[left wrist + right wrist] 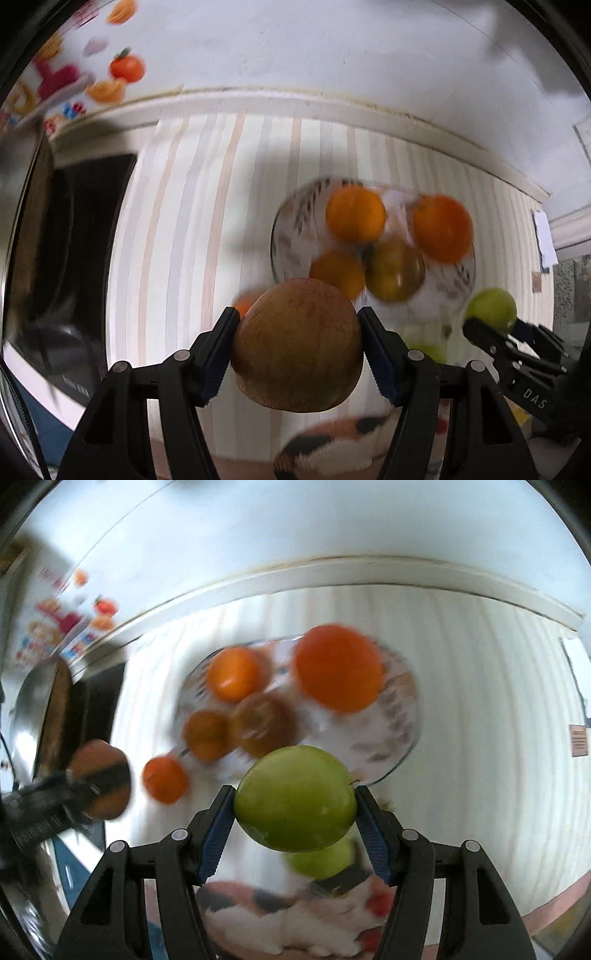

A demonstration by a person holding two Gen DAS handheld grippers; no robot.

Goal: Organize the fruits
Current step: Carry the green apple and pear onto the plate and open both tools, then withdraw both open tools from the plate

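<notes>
Left gripper (297, 345): it is pointing steeply down and its two jaws are pressing on both sides of a brown round fruit (297, 345), so it is holding this fruit above the table.
Right gripper (295, 799): it is also pointing down and its jaws are clamping a green apple (295, 797); the apple is hanging in the air between the blue pads (218, 834).
Other gripper seen from each side: in the left wrist view the right gripper is showing at the right edge with the green apple in it; in the right wrist view the left gripper is showing at the left edge with the brown fruit in it.
Second green apple (325, 856): it is lying just under the held apple, partly hidden by it, near the front edge of the table.
Patterned object (295, 919): something white, orange and black is lying at the bottom edge; it is too blurred to tell what it is.
Loose orange fruit (164, 779): it is sitting on the striped tablecloth (480, 701), just beside the plate on the left.
Glass plate (402, 738): it is standing further on the cloth and is carrying four fruits: two orange ones at the back, and a smaller orange one and a brownish one touching each other in front.
Far side: a white wall (295, 524) is running behind the table, with a colourful fruit picture (110, 77) at the left.
</notes>
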